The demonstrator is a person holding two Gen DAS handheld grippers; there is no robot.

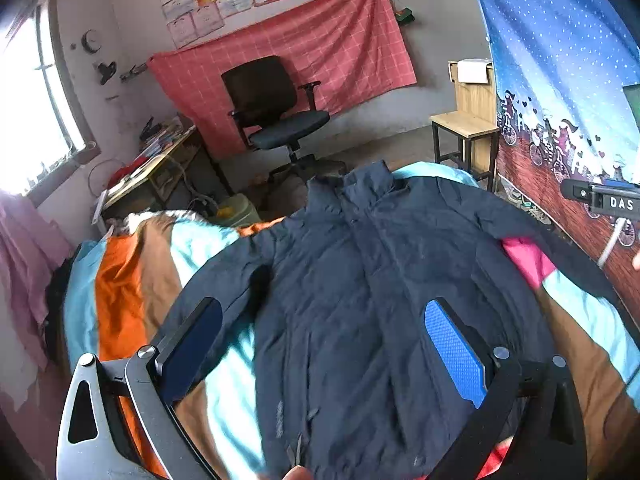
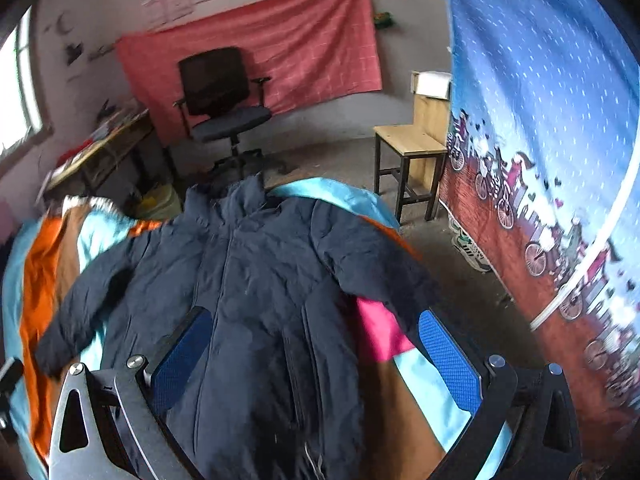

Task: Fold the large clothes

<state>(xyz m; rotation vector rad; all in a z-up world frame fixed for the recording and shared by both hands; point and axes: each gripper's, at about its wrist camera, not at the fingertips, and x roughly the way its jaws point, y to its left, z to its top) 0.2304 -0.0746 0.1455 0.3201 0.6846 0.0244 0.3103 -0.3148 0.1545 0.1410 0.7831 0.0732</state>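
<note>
Both wrist views, start of fold. The dark navy jacket (image 1: 360, 280) lies front-up and spread flat on the striped bedspread (image 1: 120, 280), collar (image 1: 360, 180) pointing away from me toward the office chair (image 1: 272, 112), sleeves angled out to either side. A pink cloth (image 2: 380, 332) shows just beside the jacket's right flank, partly under the right sleeve (image 2: 380, 272).

My left gripper (image 1: 320, 356) hovers above the lower body of the jacket, jaws spread wide with nothing between them. My right gripper (image 2: 316, 364) likewise stands open and empty, over the jacket's lower right front.

Handling, as I judge it: the shell looks padded and crinkled, so soft and limp rather than stiff, moderately bulky, and probably a little slick (a thin pinch may slide off). It will sag wherever unsupported. I would take hold at the left sleeve (image 2: 80, 312) near its cuff and at the hem or shoulder seam, where doubled fabric gives the pads (image 1: 456, 356) something thick to bite, then carry each sleeve across the chest.
</note>
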